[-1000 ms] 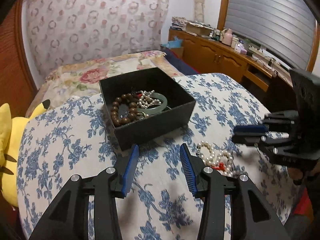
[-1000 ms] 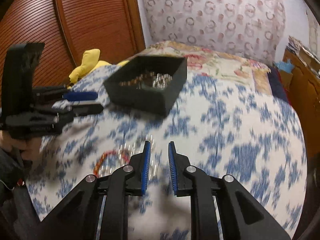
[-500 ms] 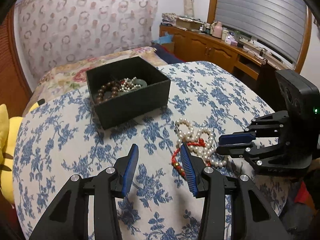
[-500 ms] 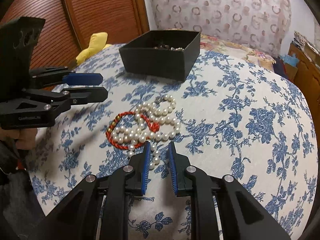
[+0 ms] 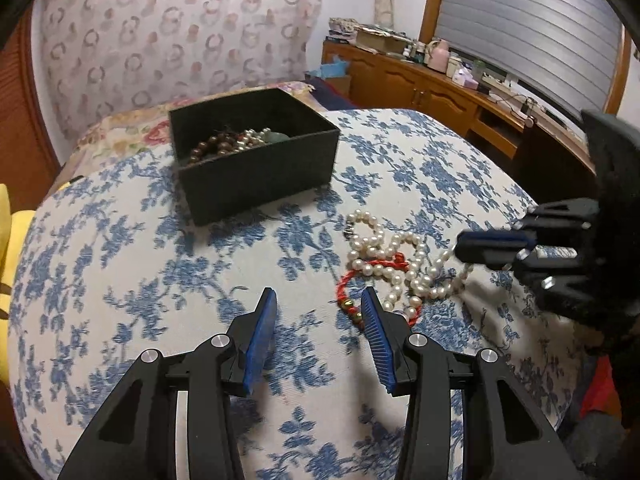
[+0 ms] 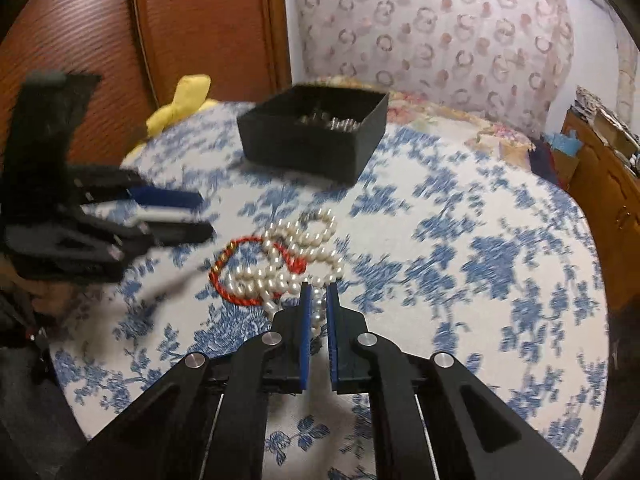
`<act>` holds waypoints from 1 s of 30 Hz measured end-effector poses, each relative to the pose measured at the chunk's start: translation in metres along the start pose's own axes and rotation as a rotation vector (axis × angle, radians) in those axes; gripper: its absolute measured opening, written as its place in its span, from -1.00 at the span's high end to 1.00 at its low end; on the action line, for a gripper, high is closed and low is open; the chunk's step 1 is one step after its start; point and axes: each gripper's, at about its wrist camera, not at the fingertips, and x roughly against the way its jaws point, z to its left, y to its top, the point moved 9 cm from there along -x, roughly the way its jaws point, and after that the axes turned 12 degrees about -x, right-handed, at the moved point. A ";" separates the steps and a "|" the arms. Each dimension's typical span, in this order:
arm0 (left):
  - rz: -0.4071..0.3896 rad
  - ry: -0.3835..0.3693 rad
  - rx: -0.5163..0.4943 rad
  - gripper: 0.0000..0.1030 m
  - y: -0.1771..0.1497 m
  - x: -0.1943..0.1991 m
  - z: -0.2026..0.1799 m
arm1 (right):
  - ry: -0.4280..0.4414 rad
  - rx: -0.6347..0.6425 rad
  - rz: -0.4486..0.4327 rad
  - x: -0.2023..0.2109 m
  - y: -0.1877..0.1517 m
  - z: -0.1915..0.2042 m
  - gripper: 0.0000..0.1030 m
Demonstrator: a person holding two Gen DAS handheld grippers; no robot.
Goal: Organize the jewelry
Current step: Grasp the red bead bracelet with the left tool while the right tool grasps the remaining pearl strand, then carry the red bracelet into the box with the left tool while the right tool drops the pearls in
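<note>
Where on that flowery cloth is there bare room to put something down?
Free: the wide stretch of cloth right of the pearls, and the patch left of the black box. Crowded: around the pearls and red cord, where both grippers meet.

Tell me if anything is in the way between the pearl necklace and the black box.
Nothing visible blocks it. Bare tablecloth lies between the pearl necklace and the open black box. But a red cord bracelet is tangled with the pearls and may come along.

Left tongs (image 6: 192, 216) motion-blurred, box (image 6: 316, 140) contents barely visible over its wall, yellow plush toy (image 5: 8, 240) cut off
</note>
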 end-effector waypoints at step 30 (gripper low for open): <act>-0.107 0.129 0.000 0.87 0.049 0.038 0.038 | 0.031 0.032 -0.285 0.070 0.117 0.011 0.84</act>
